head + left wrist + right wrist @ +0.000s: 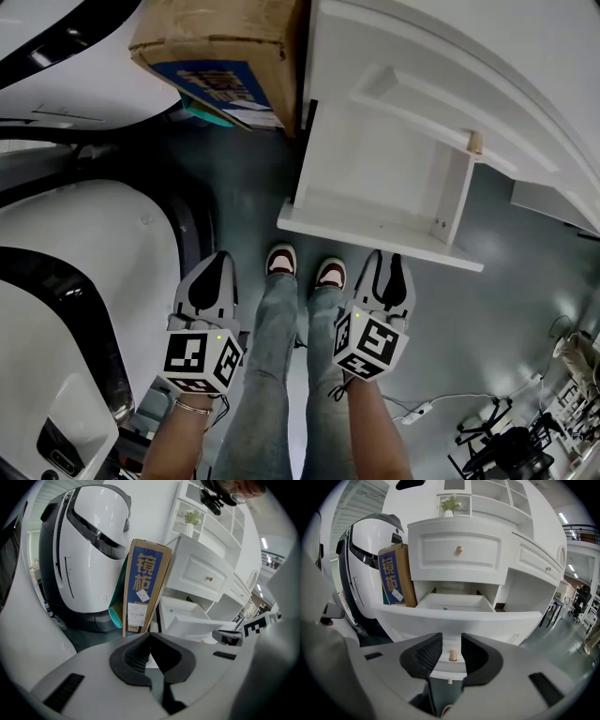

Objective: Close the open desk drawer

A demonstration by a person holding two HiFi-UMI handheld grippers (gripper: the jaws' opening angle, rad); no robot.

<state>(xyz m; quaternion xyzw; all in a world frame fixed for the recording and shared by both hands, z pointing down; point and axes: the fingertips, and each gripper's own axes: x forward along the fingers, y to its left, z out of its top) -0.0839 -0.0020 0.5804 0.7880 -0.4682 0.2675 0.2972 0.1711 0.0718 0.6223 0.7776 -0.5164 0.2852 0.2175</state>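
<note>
Nearest: person standing, head view looking steeply down on jeans and two shoes (281, 260) at centre frame, on grey floor (497, 328).

Left gripper (217, 258) at lower left of the head view, angled downward. In its own view, left gripper (150, 634) has its dark ribbed pads (133, 656) meeting at the tips and nothing caught between them.

Right gripper (389, 255) at lower centre-right, just right of the shoes, also angled down. In its own view, right gripper (451, 639) has its fingers spread. Small tan knob (453, 656) shows in the gap, beyond the pads and touching neither.

Next out: open drawer (375, 234), white, pulled out of the desk toward the person. Its front panel lies across centre-right of the head view, just past the shoe tips. In the right gripper view the drawer (454, 616) fills the middle band, and the knob sits on its front.

Behind: white desk (525, 94), upper right. A closed upper drawer (459, 550) sits above the open one.

Left of the desk: tall cardboard box (145, 588) with a blue label, leaning against it.

Further left: large rounded white-and-black machine (89, 541).

Farthest: small potted plant (449, 503) on the shelf unit, top centre.
</note>
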